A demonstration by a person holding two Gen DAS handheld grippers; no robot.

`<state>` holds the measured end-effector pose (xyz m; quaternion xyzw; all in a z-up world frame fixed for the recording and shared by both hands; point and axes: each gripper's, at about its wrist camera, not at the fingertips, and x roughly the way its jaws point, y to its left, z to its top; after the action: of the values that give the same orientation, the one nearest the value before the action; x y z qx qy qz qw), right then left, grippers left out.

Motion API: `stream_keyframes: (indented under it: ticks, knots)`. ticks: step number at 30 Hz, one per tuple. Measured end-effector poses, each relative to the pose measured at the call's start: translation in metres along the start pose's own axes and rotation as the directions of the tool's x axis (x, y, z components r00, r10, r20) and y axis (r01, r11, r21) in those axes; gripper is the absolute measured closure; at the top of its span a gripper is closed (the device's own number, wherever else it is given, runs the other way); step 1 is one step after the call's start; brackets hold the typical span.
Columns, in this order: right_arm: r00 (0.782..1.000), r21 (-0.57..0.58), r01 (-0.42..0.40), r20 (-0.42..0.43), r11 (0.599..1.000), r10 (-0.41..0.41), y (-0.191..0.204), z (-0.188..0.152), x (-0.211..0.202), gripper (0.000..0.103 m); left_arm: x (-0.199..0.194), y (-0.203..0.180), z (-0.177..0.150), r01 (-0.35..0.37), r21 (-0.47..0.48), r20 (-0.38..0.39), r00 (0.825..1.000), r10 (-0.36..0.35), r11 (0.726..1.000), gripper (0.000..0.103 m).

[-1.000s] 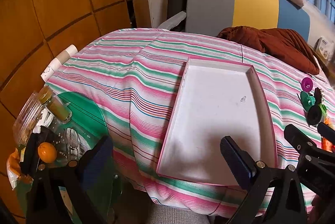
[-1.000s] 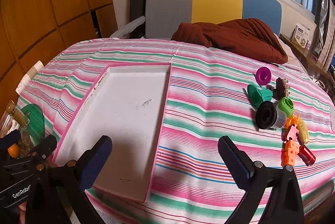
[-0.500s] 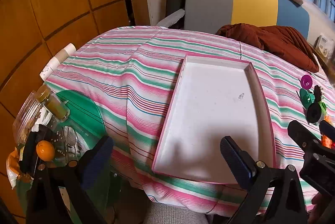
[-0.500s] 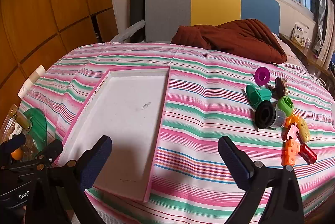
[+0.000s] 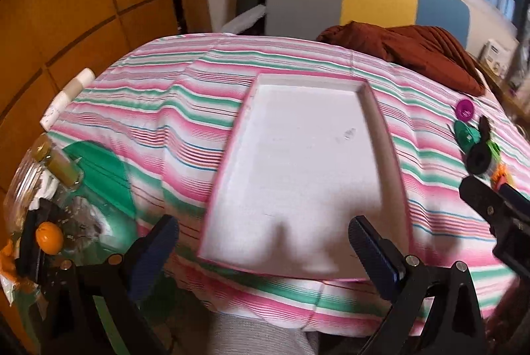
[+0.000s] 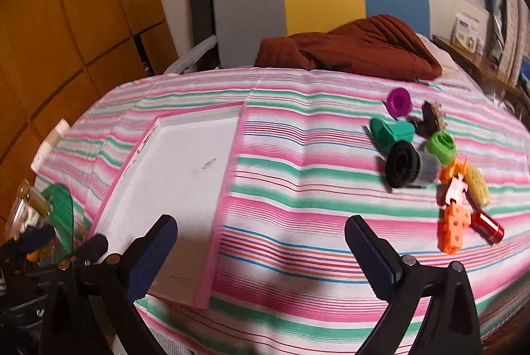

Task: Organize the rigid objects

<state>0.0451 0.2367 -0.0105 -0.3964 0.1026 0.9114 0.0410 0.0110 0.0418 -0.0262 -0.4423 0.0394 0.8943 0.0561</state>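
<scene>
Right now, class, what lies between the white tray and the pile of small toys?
Only bare striped bedspread separates the tray from the toys; the right wrist view shows it.

Both grippers (image 5: 261, 250) (image 6: 260, 247) pulled back, views blurred.

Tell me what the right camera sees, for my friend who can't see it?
The open right gripper hangs over a striped bed. An empty white tray lies on its left, and a pile of small toys lies on its right.

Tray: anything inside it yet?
No objects lie in the tray; only bare white floor with small marks shows. The left gripper hides part of its near edge. The toys lie outside it.
</scene>
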Motion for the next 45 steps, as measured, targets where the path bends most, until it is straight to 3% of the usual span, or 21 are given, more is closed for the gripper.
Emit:
stream_keyframes:
  ticks: [3, 5, 8, 12, 14, 17, 21, 25, 28, 30, 33, 36, 41, 45]
  knots:
    - [0.999, 0.049, 0.026, -0.031, 0.998, -0.025, -0.023, -0.005, 0.002, 0.000, 0.001, -0.012, -0.006, 0.047, 0.032, -0.010, 0.999, -0.047, 0.998, 0.000]
    - [0.998, 0.071, 0.047, -0.052, 0.996, -0.043, -0.037, -0.008, 0.002, 0.000, -0.001, -0.022, -0.011, 0.120, 0.061, -0.010, 0.993, -0.120, 0.991, 0.000]
    - [0.991, 0.089, 0.127, -0.050, 0.988, -0.123, -0.060, -0.012, -0.001, 0.000, -0.005, -0.033, -0.016, 0.220, 0.077, -0.011, 0.976, -0.220, 0.972, 0.000]
    - [0.966, 0.113, 0.255, -0.061, 0.960, -0.249, -0.098, -0.016, -0.003, 0.000, -0.008, -0.049, -0.020, 0.326, 0.099, -0.043, 0.945, -0.324, 0.940, 0.000]
    - [0.961, 0.139, 0.274, -0.080, 0.952, -0.265, -0.118, -0.016, -0.002, 0.002, -0.008, -0.058, -0.021, 0.368, 0.104, -0.064, 0.930, -0.363, 0.924, 0.000]
    - [0.944, 0.187, 0.328, -0.100, 0.926, -0.314, -0.152, -0.013, -0.004, 0.006, -0.005, -0.075, -0.022, 0.371, 0.123, -0.112, 0.927, -0.359, 0.920, 0.000]
    - [0.901, 0.273, 0.433, -0.164, 0.859, -0.402, -0.200, -0.007, -0.004, 0.007, -0.008, -0.086, -0.027, 0.381, 0.148, -0.107, 0.923, -0.368, 0.913, 0.000]
    - [0.888, 0.296, 0.443, -0.276, 0.846, -0.368, -0.238, 0.005, 0.002, 0.009, -0.008, -0.096, -0.031, 0.375, 0.196, -0.119, 0.926, -0.357, 0.906, 0.000]
    - [0.886, 0.281, 0.395, -0.366, 0.875, -0.283, -0.257, 0.017, 0.009, 0.023, -0.009, -0.099, -0.033, 0.380, 0.207, -0.130, 0.924, -0.359, 0.902, 0.000]
    - [0.885, 0.309, 0.371, -0.404, 0.876, -0.232, -0.271, 0.018, 0.009, 0.024, -0.009, -0.102, -0.034, 0.378, 0.217, -0.130, 0.925, -0.357, 0.900, 0.000]
    - [0.863, 0.302, 0.378, -0.458, 0.875, -0.214, -0.281, 0.014, 0.014, 0.028, -0.009, -0.105, -0.035, 0.383, 0.225, -0.137, 0.923, -0.360, 0.896, 0.000]
    - [0.849, 0.284, 0.373, -0.487, 0.883, -0.202, -0.282, 0.009, 0.019, 0.034, -0.007, -0.106, -0.036, 0.397, 0.220, -0.152, 0.916, -0.371, 0.891, 0.000]
    - [0.828, 0.251, 0.354, -0.532, 0.901, -0.177, -0.277, 0.001, 0.029, 0.060, -0.004, -0.106, -0.037, 0.411, 0.208, -0.168, 0.909, -0.381, 0.888, 0.000]
    - [0.838, 0.249, 0.322, -0.523, 0.913, -0.153, -0.272, 0.001, 0.030, 0.069, -0.003, -0.108, -0.036, 0.430, 0.193, -0.177, 0.899, -0.400, 0.882, 0.000]
